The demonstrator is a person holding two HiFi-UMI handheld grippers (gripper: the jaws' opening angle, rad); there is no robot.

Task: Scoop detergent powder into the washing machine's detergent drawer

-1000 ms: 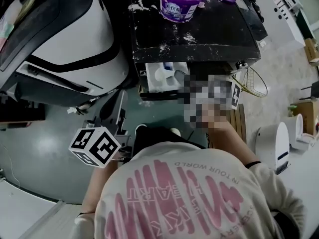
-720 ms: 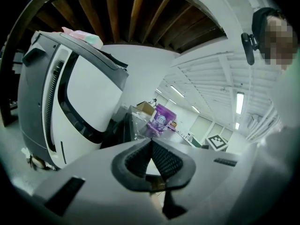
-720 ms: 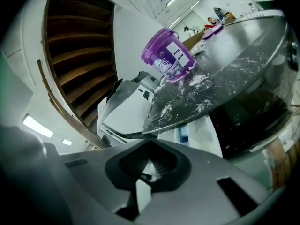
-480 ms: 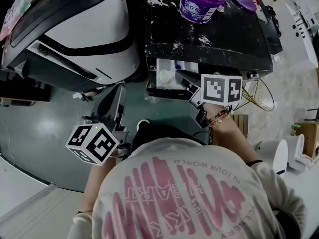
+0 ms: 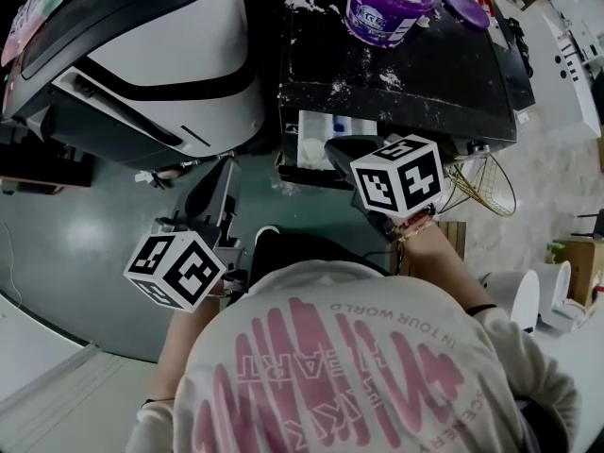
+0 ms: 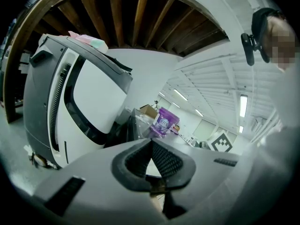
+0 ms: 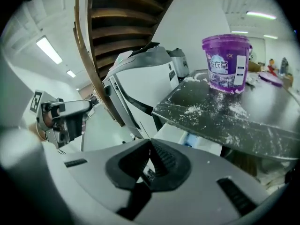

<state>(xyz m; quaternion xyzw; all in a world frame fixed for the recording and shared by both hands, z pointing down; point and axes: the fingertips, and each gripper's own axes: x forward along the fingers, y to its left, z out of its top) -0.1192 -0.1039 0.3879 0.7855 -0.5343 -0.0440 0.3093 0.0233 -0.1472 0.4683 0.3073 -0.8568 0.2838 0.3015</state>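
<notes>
A large white appliance (image 5: 160, 55) with a dark curved band occupies the left side, standing on a grey-green floor (image 5: 85, 225). The left gripper (image 5: 217, 182) is held low in front of this appliance, well apart from the drawer, pointing toward the appliance and the counter. In the left gripper view its jaws are closed tip to tip with nothing between them. To the right, the white detergent drawer (image 5: 304, 140) is pulled out from under the front edge of the black counter (image 5: 444, 64). The right gripper (image 5: 338, 147) is held at the right part of the drawer, just below the counter edge. Its jaws are fully closed and empty in the right gripper view. Contact with the drawer cannot be determined. A scoop cannot be made out in any view. The purple detergent tub (image 5: 382, 8) stands upright and uncovered at the far part of the counter, white powder visible inside. Spilled powder (image 5: 389, 79) lies scattered on the counter in front of the tub. The purple lid (image 5: 465, 6) lies flat on the counter just right of the tub. A wire basket (image 5: 483, 182) sits below the counter's right front corner.
</notes>
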